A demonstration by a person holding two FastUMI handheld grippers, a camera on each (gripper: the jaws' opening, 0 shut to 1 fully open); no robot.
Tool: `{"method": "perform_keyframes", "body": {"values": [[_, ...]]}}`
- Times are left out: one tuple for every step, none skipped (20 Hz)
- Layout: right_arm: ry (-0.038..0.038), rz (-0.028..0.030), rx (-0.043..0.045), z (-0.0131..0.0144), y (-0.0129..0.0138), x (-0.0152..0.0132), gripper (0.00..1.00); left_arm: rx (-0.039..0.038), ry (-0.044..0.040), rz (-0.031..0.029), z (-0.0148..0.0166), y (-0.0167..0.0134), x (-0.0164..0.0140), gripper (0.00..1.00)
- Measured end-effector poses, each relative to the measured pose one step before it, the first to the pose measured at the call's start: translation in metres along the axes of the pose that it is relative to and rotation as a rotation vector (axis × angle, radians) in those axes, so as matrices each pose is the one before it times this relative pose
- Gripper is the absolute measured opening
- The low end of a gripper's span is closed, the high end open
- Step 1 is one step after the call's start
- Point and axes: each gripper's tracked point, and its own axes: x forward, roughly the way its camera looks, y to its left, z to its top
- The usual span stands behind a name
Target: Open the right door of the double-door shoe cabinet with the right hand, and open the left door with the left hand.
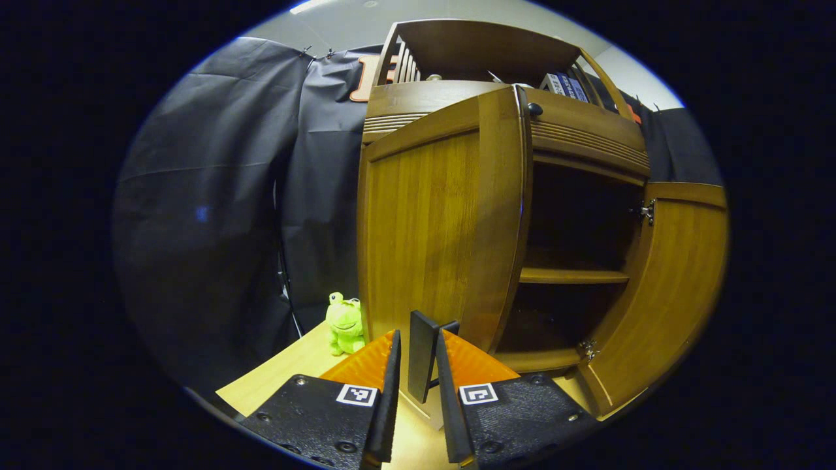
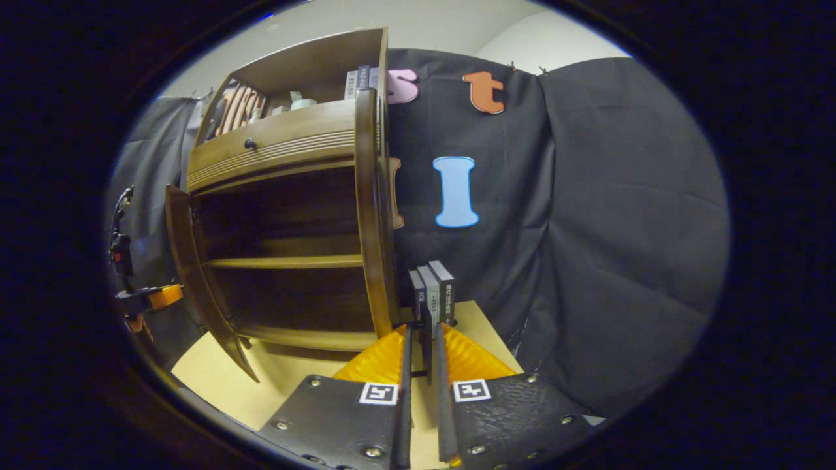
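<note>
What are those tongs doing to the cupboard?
A person is opening a wooden shoe cabinet with tongs in each hand. The left tongs grip the left door's black handle. The right tongs grip the right door's handle. Both doors stand wide open, showing dark bare shelves.

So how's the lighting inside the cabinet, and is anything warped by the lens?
Left gripper view: the cabinet interior is dark above its shelf, and the left door bows outward. Right gripper view: the interior is dim too, and the right door edge curves.
</note>
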Motion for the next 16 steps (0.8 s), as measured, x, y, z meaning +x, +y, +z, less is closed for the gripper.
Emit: {"method": "perform_keyframes", "body": {"values": [[0.00011, -0.0002, -0.00189, -0.00102, 0.00005, -0.00063, 0.16, 0.00326, 0.00137, 0.00578, -0.00049, 0.00364, -0.00205, 0.31], [0.00019, -0.00072, -0.00124, 0.00032, 0.00047, 0.00052, 0.17, -0.00053, 0.0014, 0.01242, 0.00039, 0.00496, -0.00238, 0.31], [0.00065, -0.00019, 0.00014, -0.00132, -0.00022, -0.00047, 0.17, -0.00232, 0.00204, 0.02332, -0.0013, 0.00553, -0.00288, 0.31], [0.00212, -0.00006, 0.00175, 0.00062, 0.00003, 0.00005, 0.17, -0.00081, -0.00063, 0.02107, 0.00078, 0.00557, -0.00153, 0.31], [0.00154, 0.0003, 0.00266, -0.00199, 0.00014, -0.00029, 0.17, 0.00155, -0.00205, 0.02134, 0.00028, 0.00654, -0.00176, 0.31], [0.00201, -0.00024, 0.00253, -0.00009, 0.00069, -0.00011, 0.17, 0.00621, 0.00156, 0.01585, -0.00158, 0.00523, -0.00135, 0.3], [0.00155, -0.00016, 0.00115, -0.0019, -0.0002, -0.00001, 0.17, 0.00499, 0.0077, 0.01034, -0.00228, 0.00547, -0.00081, 0.32], [0.00066, -0.00094, -0.0004, 0.00019, 0.00052, -0.00032, 0.17, 0.00143, 0.01057, 0.00889, -0.00272, 0.00697, -0.00094, 0.33], [0.0004, -0.00057, 0.00039, -0.00169, -0.00034, -0.00034, 0.17, -0.00636, 0.0079, 0.00581, -0.00205, 0.00632, -0.00212, 0.32], [0.00056, -0.00043, 0.00141, 0.00109, 0.00028, 0.00059, 0.17, -0.00547, -0.00201, 0.00533, -0.00075, 0.00439, -0.00083, 0.32], [0.00034, -0.0017, 0.0016, -0.00139, 0.00008, -0.00004, 0.17, -0.00238, 0.00691, 0.01128, -0.00306, 0.0084, -0.00123, 0.32], [0.00104, 0.00017, 0.0013, 0.00078, 0.00045, 0.00015, 0.17, -0.00226, 0.00993, 0.01365, -0.00305, 0.00824, -0.00115, 0.32], [0.00183, -0.0001, 0.00076, -0.00075, 0.00016, -0.00119, 0.17, -0.00579, 0.01137, 0.0113, -0.00314, 0.00758, 0.00066, 0.32], [0.00072, -0.00027, -0.00067, -0.00004, 0.00047, 0.0007, 0.17, -0.00897, 0.00921, 0.00724, -0.00349, 0.00709, -0.001, 0.29], [0.00164, -0.00016, -0.00079, -0.00154, -0.00096, 0.00044, 0.17, -0.01161, 0.00519, 0.00616, -0.00172, 0.00708, 0.00019, 0.32], [0.00203, -0.00018, -0.00127, -0.00037, 0.00075, 0.0006, 0.17, -0.00628, 0.0002, 0.00917, 0.00044, 0.00697, -0.00269, 0.29]]}}
